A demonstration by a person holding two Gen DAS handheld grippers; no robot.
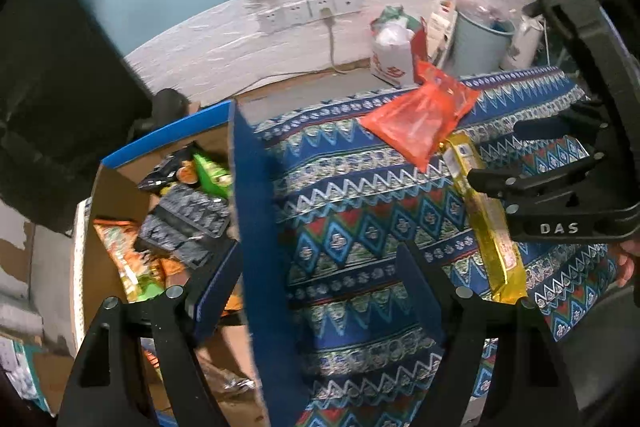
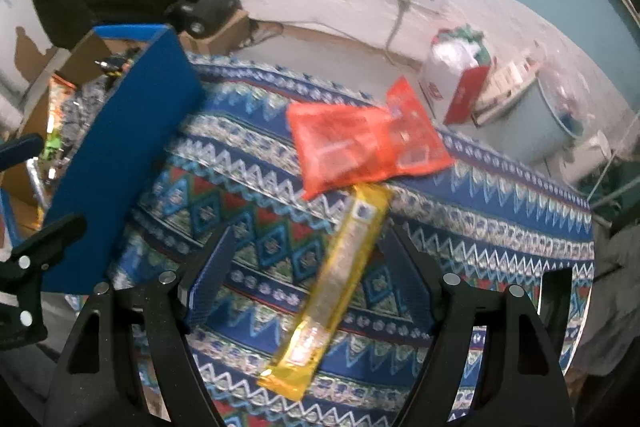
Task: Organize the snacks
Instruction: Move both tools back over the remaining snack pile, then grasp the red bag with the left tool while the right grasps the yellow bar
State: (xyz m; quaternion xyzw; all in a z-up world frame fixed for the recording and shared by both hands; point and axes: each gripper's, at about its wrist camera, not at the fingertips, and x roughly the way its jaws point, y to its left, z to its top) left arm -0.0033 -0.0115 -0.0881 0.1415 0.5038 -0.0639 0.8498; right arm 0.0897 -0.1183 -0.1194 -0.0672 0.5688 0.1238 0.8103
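Note:
A long yellow snack packet [image 2: 340, 267] lies on the patterned blue cloth [image 2: 248, 211], its far end tucked under a red snack packet [image 2: 360, 147]. My right gripper [image 2: 312, 267] hovers open over the yellow packet, one finger on each side and neither pad touching it. In the left wrist view the same yellow packet [image 1: 488, 219] and red packet [image 1: 420, 119] lie to the right. At the left stands a blue-sided cardboard box [image 1: 120, 211] holding several snack bags. My left gripper [image 1: 320, 279] is open above the box's upright blue flap [image 1: 256, 227], which shows between its fingers. The right gripper [image 1: 552, 167] enters from the right.
Beyond the cloth's far edge stand a white and red bag [image 1: 392, 55], a pale blue bucket [image 1: 480, 43] and a white kettle [image 1: 524, 39]. Wall sockets [image 1: 308, 9] with a plugged cable sit on the back wall. Dark fabric [image 1: 60, 87] hangs at the left.

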